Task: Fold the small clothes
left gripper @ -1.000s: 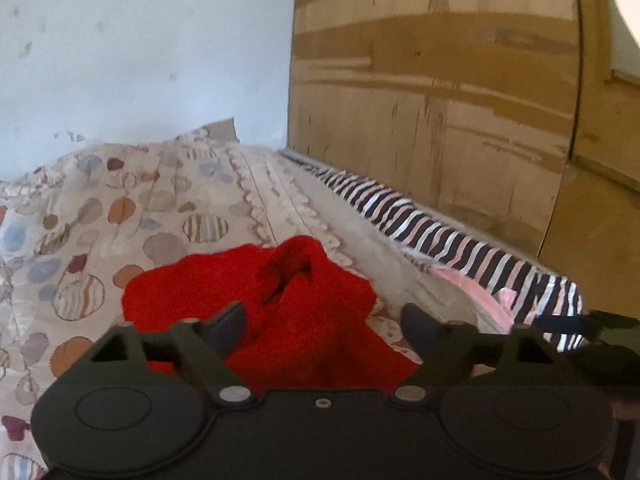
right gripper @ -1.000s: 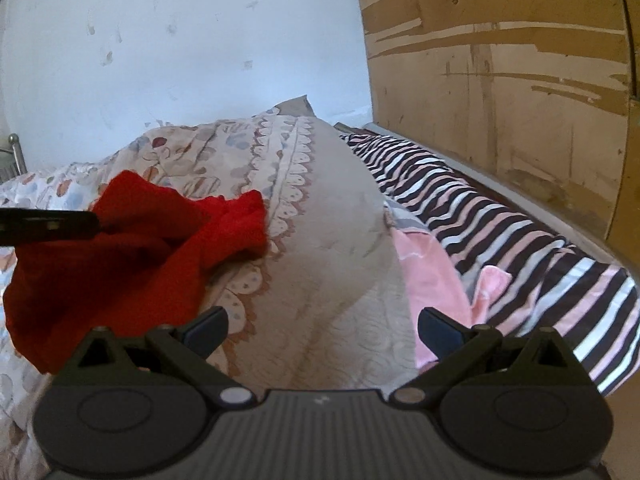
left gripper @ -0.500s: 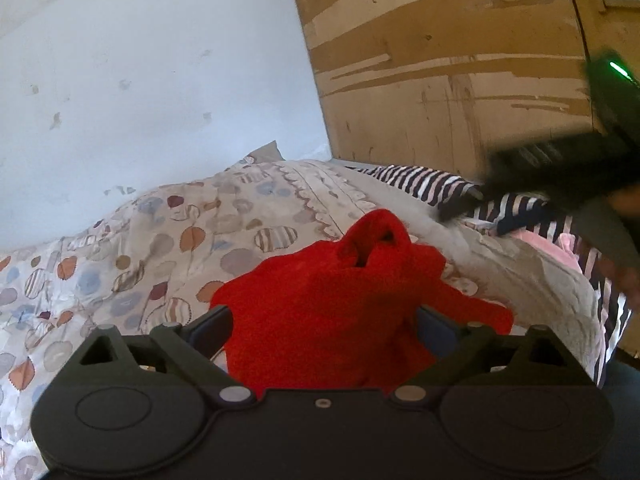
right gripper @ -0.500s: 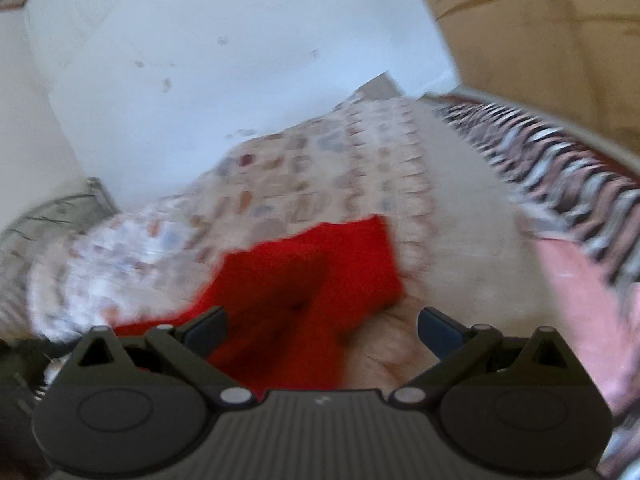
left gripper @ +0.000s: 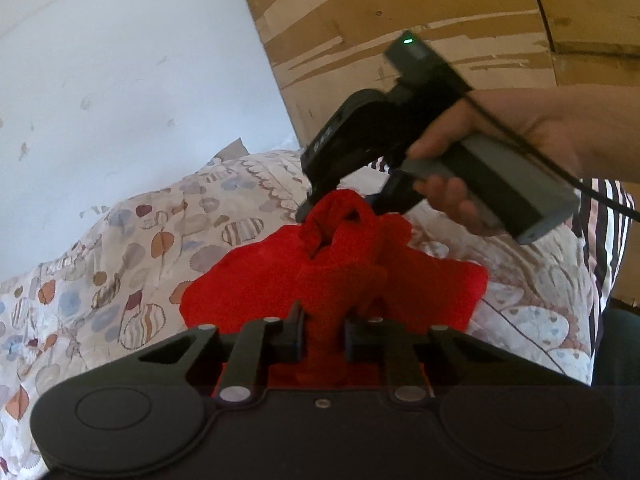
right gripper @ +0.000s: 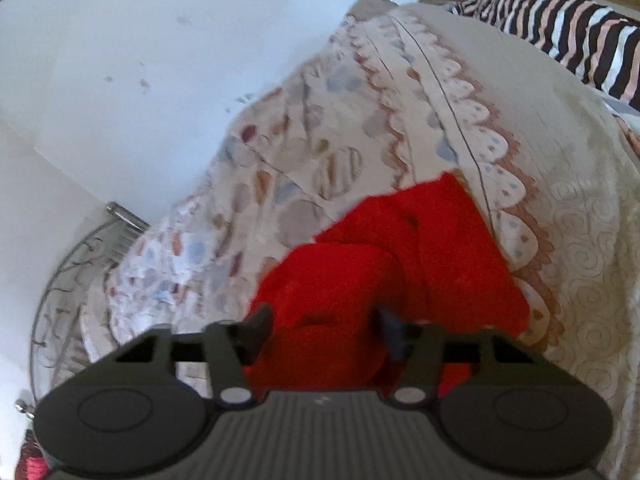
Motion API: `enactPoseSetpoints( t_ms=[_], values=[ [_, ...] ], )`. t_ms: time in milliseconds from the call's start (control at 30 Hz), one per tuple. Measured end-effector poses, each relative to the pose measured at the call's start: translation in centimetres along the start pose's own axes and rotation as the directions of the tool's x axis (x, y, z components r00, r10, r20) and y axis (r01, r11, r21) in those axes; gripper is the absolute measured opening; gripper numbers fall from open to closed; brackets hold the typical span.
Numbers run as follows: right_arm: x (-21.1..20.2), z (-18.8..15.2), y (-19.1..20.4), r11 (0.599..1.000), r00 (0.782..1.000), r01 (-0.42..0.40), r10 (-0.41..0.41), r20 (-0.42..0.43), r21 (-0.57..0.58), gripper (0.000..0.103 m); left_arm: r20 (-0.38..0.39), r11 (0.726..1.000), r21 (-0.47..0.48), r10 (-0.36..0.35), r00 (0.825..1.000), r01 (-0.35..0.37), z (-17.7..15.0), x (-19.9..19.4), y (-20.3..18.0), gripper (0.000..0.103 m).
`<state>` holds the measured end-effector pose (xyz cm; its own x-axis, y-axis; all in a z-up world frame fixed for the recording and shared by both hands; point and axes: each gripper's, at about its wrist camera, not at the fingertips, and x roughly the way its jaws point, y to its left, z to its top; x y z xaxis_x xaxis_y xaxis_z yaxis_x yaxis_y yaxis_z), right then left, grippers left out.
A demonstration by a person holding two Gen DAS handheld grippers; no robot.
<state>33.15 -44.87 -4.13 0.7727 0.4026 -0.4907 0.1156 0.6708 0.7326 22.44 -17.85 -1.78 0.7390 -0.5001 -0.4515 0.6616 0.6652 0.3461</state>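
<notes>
We see the crumpled red fleece garment (left gripper: pixel 332 280) lying bunched on the quilted bedspread printed with pale circles (left gripper: pixel 120 264), near its scalloped border (right gripper: pixel 472 120) and short of the bed's right side, where a black, white and pink striped cloth (right gripper: pixel 568 44) runs along the worn plywood panel (left gripper: pixel 400 20). To the left the bedspread spreads bare toward the white wall (left gripper: pixel 120 80), giving us open room there, while a curved metal bed frame (right gripper: pixel 80 256) closes the far left corner in the right wrist view. No containers show. Our left gripper (left gripper: pixel 322 336) has just been closing, and its jaws now stand narrow, pinching a raised fold of the red garment between the pads. Our right gripper (right gripper: pixel 322 326), held in a bare hand (left gripper: pixel 500 140) in the left wrist view, has also just been closing, with red fleece between its fingers (right gripper: pixel 260 320); we cannot tell whether the pads press on it yet. A second ago both stood wide, and the right one was well off to the side over the grey strip of the bedspread.
</notes>
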Motion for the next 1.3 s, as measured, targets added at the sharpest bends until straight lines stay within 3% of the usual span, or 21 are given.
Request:
enactPoseSetpoints(
  t_ms=[67, 100, 333, 500, 600, 733, 933, 1033, 1100, 1167, 1200, 1300],
  values=[
    [0.1, -0.1, 0.1, 1.000, 1.000, 0.004, -0.004, 0.010, -0.026, 0.020, 0.004, 1.000, 0.004, 0.003, 1.000, -0.003, 0.0, 0.0, -0.3, 0.015],
    [0.1, -0.1, 0.4, 0.999, 1.000, 0.006, -0.005, 0.022, -0.052, 0.019, 0.010, 1.000, -0.002, 0.001, 1.000, 0.000, 0.2, 0.0, -0.3, 0.015],
    [-3.0, 1.7, 3.3, 0.968, 0.989, 0.009, 0.028, 0.146, -0.250, 0.015, 0.071, 0.998, -0.044, -0.045, 0.996, 0.048, 3.3, 0.6, -0.5, 0.013],
    [-5.7, 2.7, 3.0, 0.949, 0.973, 0.061, 0.013, 0.231, -0.309, 0.015, 0.096, 0.997, 0.013, -0.083, 0.992, 0.082, 5.0, 1.5, -2.7, 0.013],
    [-5.4, 2.5, 0.9, 0.951, 0.973, 0.107, -0.041, 0.225, -0.292, 0.015, 0.049, 0.990, 0.020, -0.140, 0.989, 0.139, 4.7, 2.8, -3.9, 0.013],
    [-4.2, 1.2, -2.9, 0.963, 0.977, 0.143, -0.100, 0.188, -0.229, 0.015, -0.020, 0.974, -0.042, -0.222, 0.975, 0.221, 3.3, 4.5, -4.1, 0.013],
    [-4.2, -0.3, -6.0, 0.988, 0.978, 0.074, -0.046, 0.202, -0.133, 0.017, -0.033, 0.982, -0.011, -0.191, 0.981, 0.190, 2.4, 4.5, -4.8, 0.016],
    [-4.2, -0.5, -5.6, 0.981, 0.975, 0.105, -0.069, 0.210, -0.165, 0.024, -0.030, 0.975, -0.073, -0.213, 0.977, 0.210, 2.7, 4.1, -3.9, 0.019],
    [-4.3, -0.6, -5.2, 0.973, 0.970, 0.141, -0.098, 0.221, -0.185, 0.040, -0.029, 0.962, -0.141, -0.240, 0.970, 0.234, 2.9, 4.0, -2.9, 0.020],
    [-4.4, -0.9, -4.7, 0.962, 0.966, 0.170, -0.121, 0.228, -0.212, 0.047, -0.024, 0.947, -0.198, -0.261, 0.965, 0.252, 3.0, 3.7, -2.1, 0.023],
    [-4.5, -1.1, -4.5, 0.956, 0.964, 0.187, -0.135, 0.231, -0.224, 0.053, -0.020, 0.940, -0.220, -0.271, 0.962, 0.260, 3.0, 3.5, -1.7, 0.027],
    [-5.0, -1.8, -4.1, 0.940, 0.956, 0.229, -0.167, 0.242, -0.254, 0.072, -0.006, 0.908, -0.282, -0.323, 0.946, 0.309, 2.9, 2.7, -0.6, 0.053]
  ],
)
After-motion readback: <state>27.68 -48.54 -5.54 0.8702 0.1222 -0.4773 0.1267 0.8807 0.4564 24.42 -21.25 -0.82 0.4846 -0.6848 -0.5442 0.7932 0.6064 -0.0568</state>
